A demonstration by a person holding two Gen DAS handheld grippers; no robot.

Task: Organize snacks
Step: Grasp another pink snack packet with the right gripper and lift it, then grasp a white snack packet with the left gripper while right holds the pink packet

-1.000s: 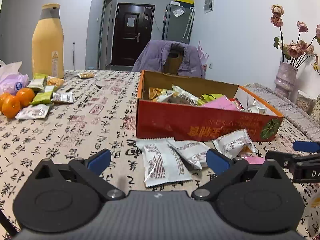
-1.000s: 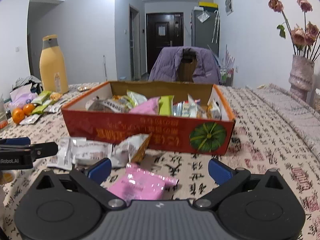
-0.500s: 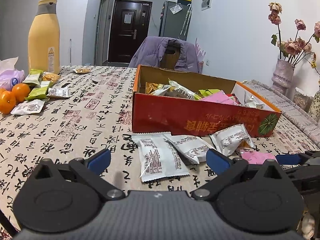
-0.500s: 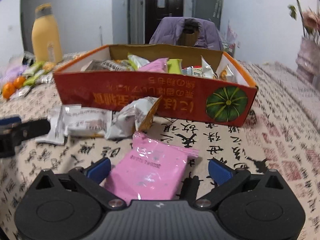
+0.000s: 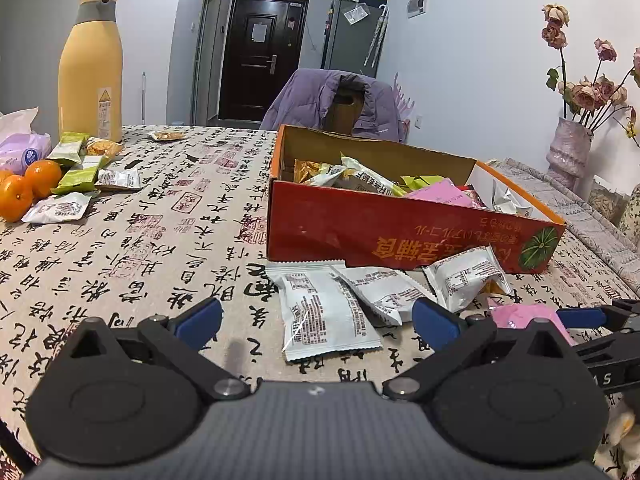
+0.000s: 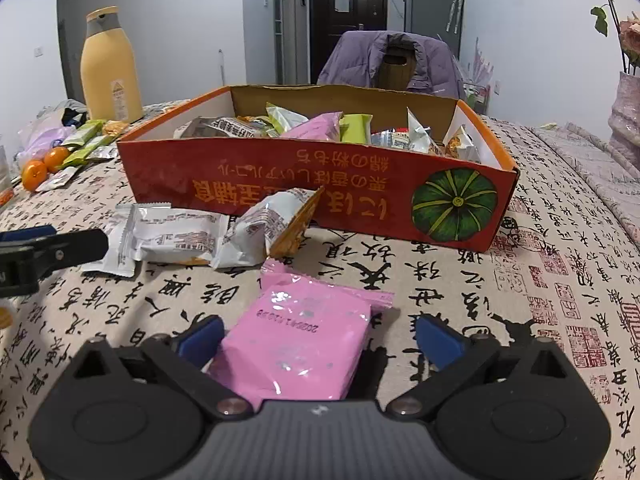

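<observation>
Since a second ago my right gripper [image 6: 318,338] has tipped down over the pink packet [image 6: 296,340], which lies on the desk [image 6: 460,280] before the snack box [image 6: 280,184]. Its jaws are closing, packet between them, not yet pinched. Left gripper [image 5: 316,320]: wide open, empty. Next, I judge: grip, lift, carry into the box.

Box wall [image 6: 312,184] ahead — tablecloth [image 6: 460,280] beside.

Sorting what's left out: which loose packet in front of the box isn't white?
The pink packet, lying between the closing right gripper's fingers; its neighbours are white.
</observation>
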